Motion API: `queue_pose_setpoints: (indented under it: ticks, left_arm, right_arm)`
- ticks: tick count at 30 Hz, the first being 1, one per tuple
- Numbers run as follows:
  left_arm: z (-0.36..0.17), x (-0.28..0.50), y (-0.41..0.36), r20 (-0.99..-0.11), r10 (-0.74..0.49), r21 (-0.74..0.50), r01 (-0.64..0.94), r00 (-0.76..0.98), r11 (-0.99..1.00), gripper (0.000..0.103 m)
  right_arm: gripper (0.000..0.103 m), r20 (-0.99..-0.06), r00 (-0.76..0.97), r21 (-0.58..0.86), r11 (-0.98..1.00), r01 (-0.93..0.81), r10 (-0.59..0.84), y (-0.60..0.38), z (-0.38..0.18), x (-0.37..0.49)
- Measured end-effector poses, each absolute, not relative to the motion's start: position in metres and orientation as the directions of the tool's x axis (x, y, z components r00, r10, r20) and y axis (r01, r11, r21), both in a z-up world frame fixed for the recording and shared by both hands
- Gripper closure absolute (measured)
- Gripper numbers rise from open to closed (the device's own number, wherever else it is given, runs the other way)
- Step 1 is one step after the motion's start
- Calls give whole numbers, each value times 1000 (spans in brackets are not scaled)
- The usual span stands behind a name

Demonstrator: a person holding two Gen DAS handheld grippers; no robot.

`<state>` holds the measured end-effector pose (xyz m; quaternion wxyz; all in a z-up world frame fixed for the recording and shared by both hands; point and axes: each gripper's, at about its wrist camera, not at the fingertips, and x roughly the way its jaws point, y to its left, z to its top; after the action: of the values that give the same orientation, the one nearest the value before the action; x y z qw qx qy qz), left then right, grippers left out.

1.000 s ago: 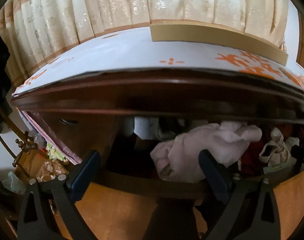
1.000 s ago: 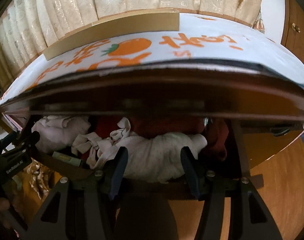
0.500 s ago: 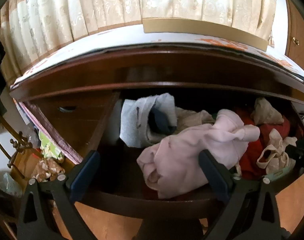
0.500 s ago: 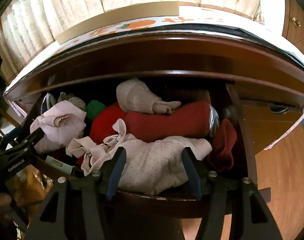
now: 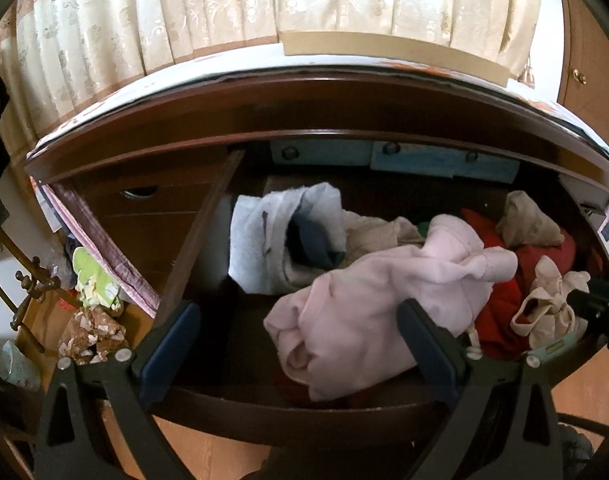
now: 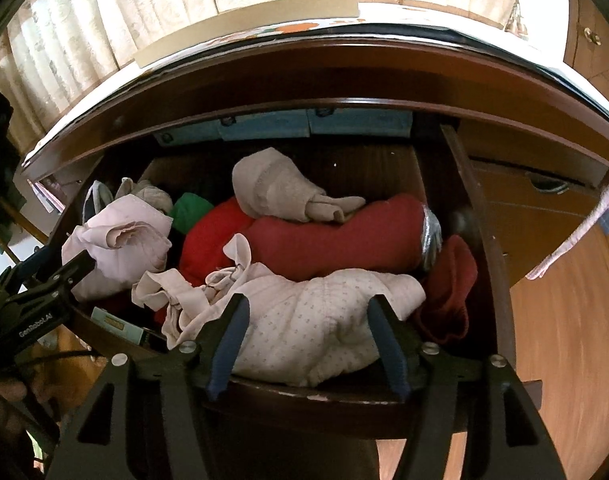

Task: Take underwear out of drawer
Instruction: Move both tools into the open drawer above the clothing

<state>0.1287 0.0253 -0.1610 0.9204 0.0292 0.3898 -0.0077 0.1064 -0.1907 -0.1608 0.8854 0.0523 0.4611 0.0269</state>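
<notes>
The dark wooden drawer (image 5: 288, 412) stands open, full of crumpled garments. In the left wrist view a pale pink garment (image 5: 368, 312) lies at the front between my open fingers; my left gripper (image 5: 300, 352) is empty, just above the front rim. A grey-white cloth (image 5: 272, 236) lies behind it. In the right wrist view a white dotted garment (image 6: 316, 328) lies at the front, with red clothes (image 6: 336, 240) and a beige piece (image 6: 280, 188) behind. My right gripper (image 6: 308, 352) is open and empty over the front rim (image 6: 304, 400).
The cabinet top (image 5: 304, 92) overhangs the drawer, with curtains (image 5: 264, 8) behind. Blue boxes (image 5: 424, 160) sit at the drawer's back. A brass stand and clutter (image 5: 80, 308) are at the left. The left gripper's body (image 6: 36, 304) shows left in the right wrist view.
Both views have risen and tilted down into the drawer. More of the drawer's inside and back now shows. Both grippers remain open.
</notes>
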Motion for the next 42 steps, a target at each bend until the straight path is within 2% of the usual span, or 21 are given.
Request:
queue_pose_setpoints:
  ticks: [18,26,31,38,42]
  left_arm:
    - [-158,120,26,-713,59,78,-5,698,997,2]
    - [-142,122,6,-665,132,237,40,735,971,2]
    - [-116,125,9,-642,69,183,65,764,981,2]
    - [-102,130,31,-650,-7,105,99,760,989,1]
    - [-97,134,26,-647,-37,120,149,761,982,1]
  right_arm:
    - [37,-785,617,93,995,23,60,-185,-161,102]
    - [33,-788,614,84,996,42,41,-184,-161,102]
    - [33,-763,635,200,978,52,122,-196,-146,102]
    - [32,-697,707,185,983,17,119,-200,-111,97]
    - [32,-671,729,170,985,-27,136,-197,-101,97]
